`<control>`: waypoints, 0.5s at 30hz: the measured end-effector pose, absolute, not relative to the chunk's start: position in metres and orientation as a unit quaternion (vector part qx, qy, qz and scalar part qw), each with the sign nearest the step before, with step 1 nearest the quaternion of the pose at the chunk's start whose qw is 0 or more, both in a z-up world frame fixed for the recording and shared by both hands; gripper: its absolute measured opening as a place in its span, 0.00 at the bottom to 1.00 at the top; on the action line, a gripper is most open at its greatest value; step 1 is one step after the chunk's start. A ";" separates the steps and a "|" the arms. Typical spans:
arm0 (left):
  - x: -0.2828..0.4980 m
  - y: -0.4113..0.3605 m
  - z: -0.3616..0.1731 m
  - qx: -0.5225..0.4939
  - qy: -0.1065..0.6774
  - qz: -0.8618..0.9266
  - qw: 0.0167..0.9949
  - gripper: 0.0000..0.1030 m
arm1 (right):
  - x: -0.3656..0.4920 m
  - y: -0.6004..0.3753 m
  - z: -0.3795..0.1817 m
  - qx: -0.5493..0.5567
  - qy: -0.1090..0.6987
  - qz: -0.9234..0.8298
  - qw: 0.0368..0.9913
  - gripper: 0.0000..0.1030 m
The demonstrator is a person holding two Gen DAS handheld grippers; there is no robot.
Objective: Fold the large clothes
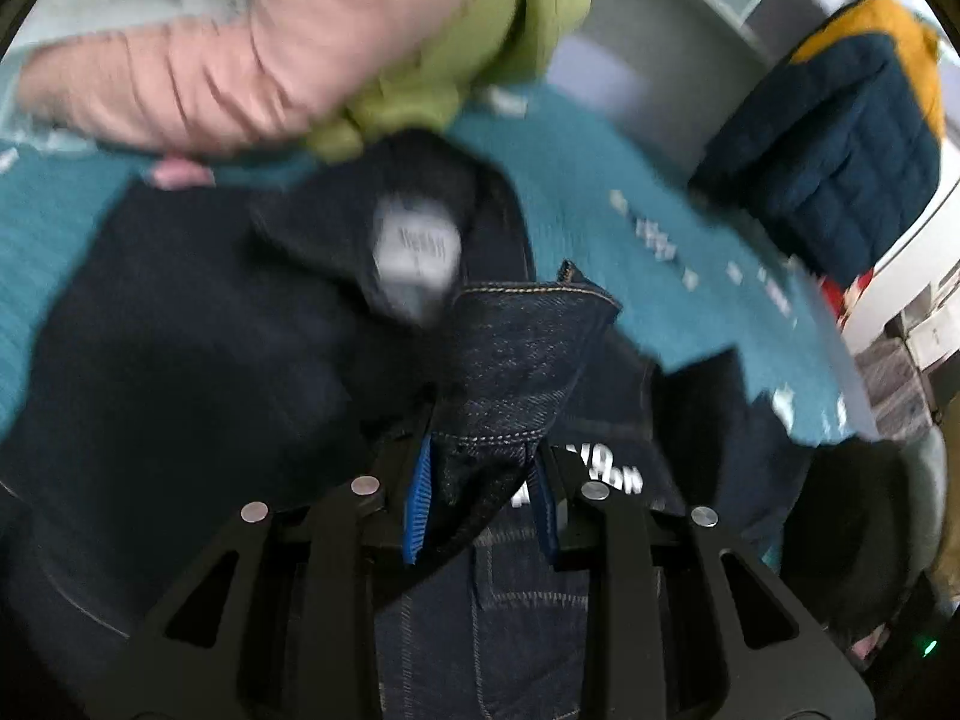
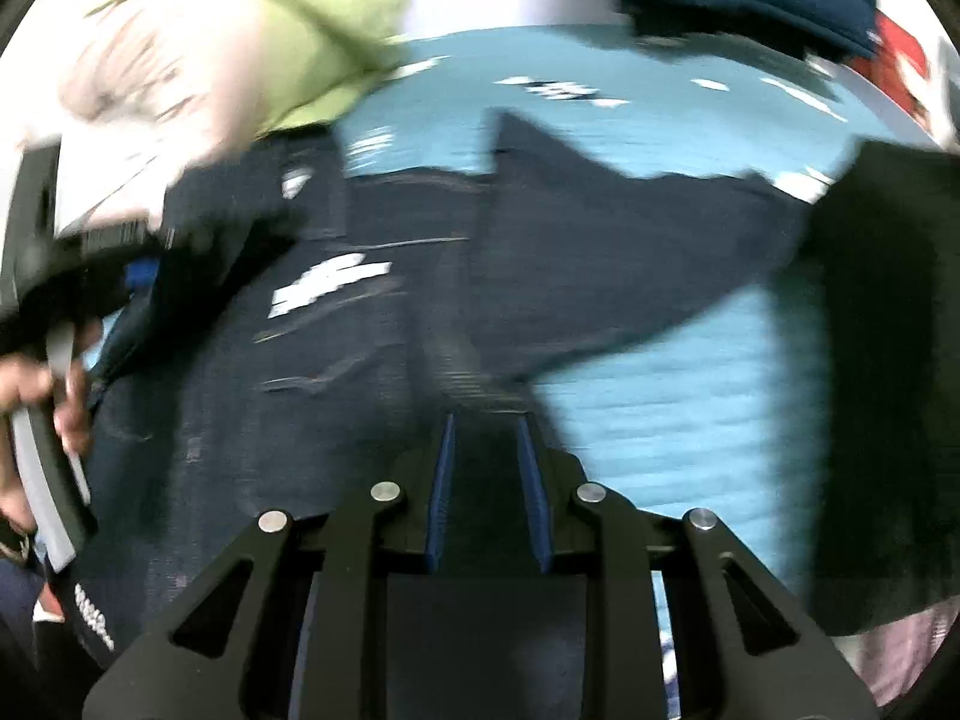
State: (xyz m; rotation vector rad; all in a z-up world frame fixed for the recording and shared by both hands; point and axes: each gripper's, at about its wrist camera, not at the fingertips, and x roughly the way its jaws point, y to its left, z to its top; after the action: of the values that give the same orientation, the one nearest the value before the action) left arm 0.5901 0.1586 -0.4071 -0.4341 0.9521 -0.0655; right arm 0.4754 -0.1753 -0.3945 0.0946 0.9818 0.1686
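Left gripper (image 1: 480, 468) pinches a stitched fold of the dark blue denim garment (image 1: 516, 348); right gripper (image 2: 486, 468) clamps another fold, as far as I see. Denim sprawls over the teal bedspread (image 2: 660, 408). Both views blurred.

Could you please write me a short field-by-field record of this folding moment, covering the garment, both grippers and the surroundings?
garment: dark denim jeans, partly spread on a teal cover
left gripper: shut on a stitched denim edge
right gripper: shut on dark denim, though blurred
other clothes: pink garment, green garment, navy quilted jacket with a mustard part
image quality: heavy motion blur
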 end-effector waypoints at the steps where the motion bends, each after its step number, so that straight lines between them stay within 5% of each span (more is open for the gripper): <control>1: 0.592 0.152 -0.412 -0.191 0.461 -0.026 0.866 0.27 | 0.474 -0.182 -0.395 0.050 0.469 0.071 0.879 0.23; 4: 0.595 0.143 -0.422 -0.177 0.479 -0.028 0.859 0.33 | 0.480 -0.214 -0.394 0.080 0.465 0.037 0.881 0.26; 6: 0.594 0.139 -0.421 -0.198 0.482 -0.053 0.852 0.74 | 0.484 -0.231 -0.394 0.105 0.463 0.013 0.880 0.28; 15: 0.558 0.134 -0.381 -0.217 0.426 -0.136 0.868 0.84 | 0.515 -0.268 -0.399 0.206 0.440 -0.061 0.872 0.36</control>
State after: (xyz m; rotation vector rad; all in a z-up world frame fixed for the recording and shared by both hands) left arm 0.5582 0.1338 -0.3811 -0.4533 0.8912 -0.2854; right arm 0.5149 -0.2683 -0.3990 0.4297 0.9207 -0.1283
